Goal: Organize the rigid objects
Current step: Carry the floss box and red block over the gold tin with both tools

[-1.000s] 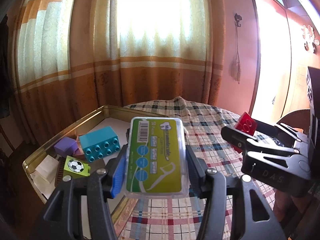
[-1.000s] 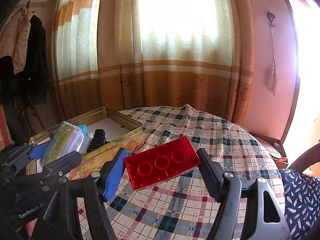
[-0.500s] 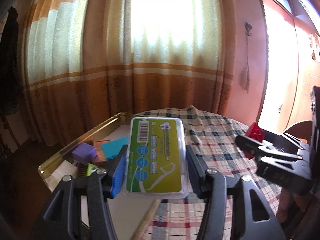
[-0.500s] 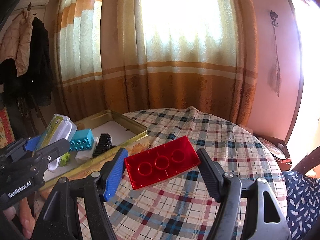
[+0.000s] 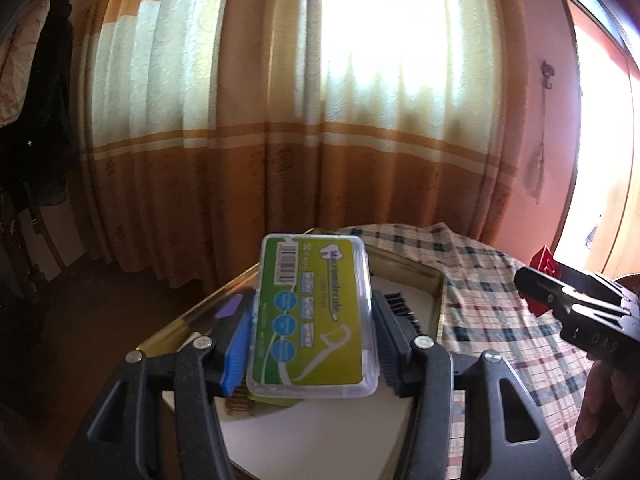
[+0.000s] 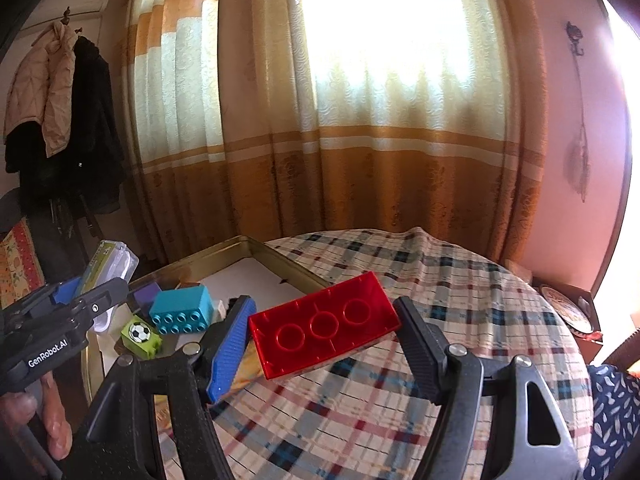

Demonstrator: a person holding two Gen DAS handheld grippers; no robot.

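Daylight is pouring through the curtains [image 6: 360, 120], blowing the window area out to white in both views. Strong glare is washing over the right edge of each picture. The room's left side is sitting in deep shadow. Fisheye distortion is bending the curtains, and the left-wrist view is looking slightly blurred.

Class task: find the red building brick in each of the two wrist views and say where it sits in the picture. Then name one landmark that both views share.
Left wrist view: only a red corner of the red brick shows at the right edge, behind the tip of the right hand-held gripper.
Right wrist view: the red brick lies at lower centre, clamped between that gripper's fingers.
Shared landmark: the gold tin tray on the checked tablecloth.
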